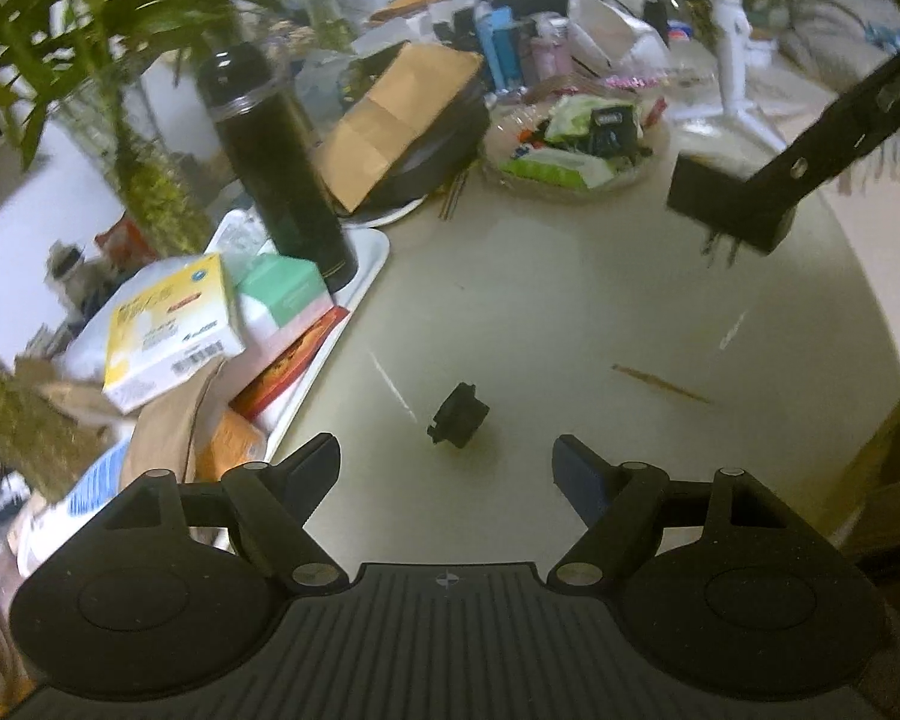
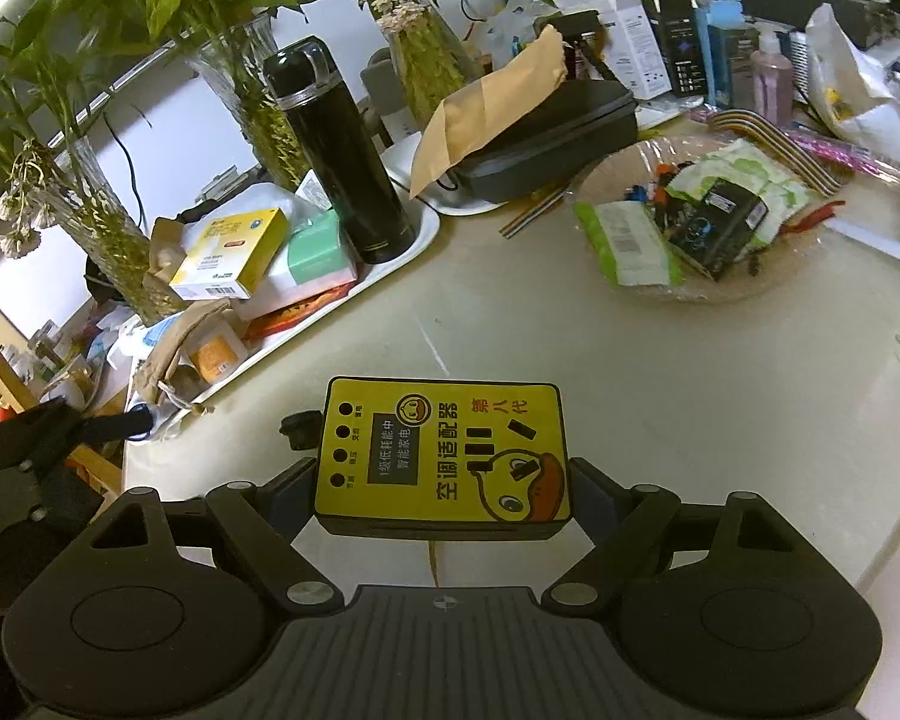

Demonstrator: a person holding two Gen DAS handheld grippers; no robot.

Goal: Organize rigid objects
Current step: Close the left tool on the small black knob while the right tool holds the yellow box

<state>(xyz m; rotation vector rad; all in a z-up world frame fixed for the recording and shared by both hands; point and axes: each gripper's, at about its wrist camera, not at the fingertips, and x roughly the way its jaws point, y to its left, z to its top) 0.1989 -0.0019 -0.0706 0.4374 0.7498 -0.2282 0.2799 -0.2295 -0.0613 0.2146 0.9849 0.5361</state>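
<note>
Table (image 1: pixel 570 300): smooth pale cream top w/ curved edge, glossy, a few light scuffs. White plastic tray (image 2: pixel 390 276) along its left side, rounded corners, crammed w/ cartons and crumpled brown paper. In it a tall black cylindrical flask (image 2: pixel 342 162) stands upright, glossy, clear band near the cap. Beside the flask: yellow-white cardboard box (image 2: pixel 234 255) lying tilted on a mint-green tissue pack (image 2: pixel 318 252). Behind tray, ribbed glass vases (image 2: pixel 246 90) w/ green stems. Black hard case (image 2: pixel 558 138), matte, w/ a tan paper envelope (image 2: pixel 486 102) leaning over it. Round shallow clear bowl (image 2: pixel 750 291), film-lined, full of green-white sachets and dark packets.

Right gripper (image 2: pixel 444 498): fingers pinching a flat rectangular adapter box (image 2: pixel 444 456) by its two side edges, held above the table; yellow printed face w/ cartoon duck, row of round holes, black casing underneath.

Left gripper (image 1: pixel 447 462): fingers spread wide, nothing btwn them, over the table. Just ahead of it a small black plastic piece (image 1: pixel 459 423), chunky and angular, lies on the bare top, apart from both fingers. Thin brown sliver (image 1: pixel 660 384) lies to its right.
</note>
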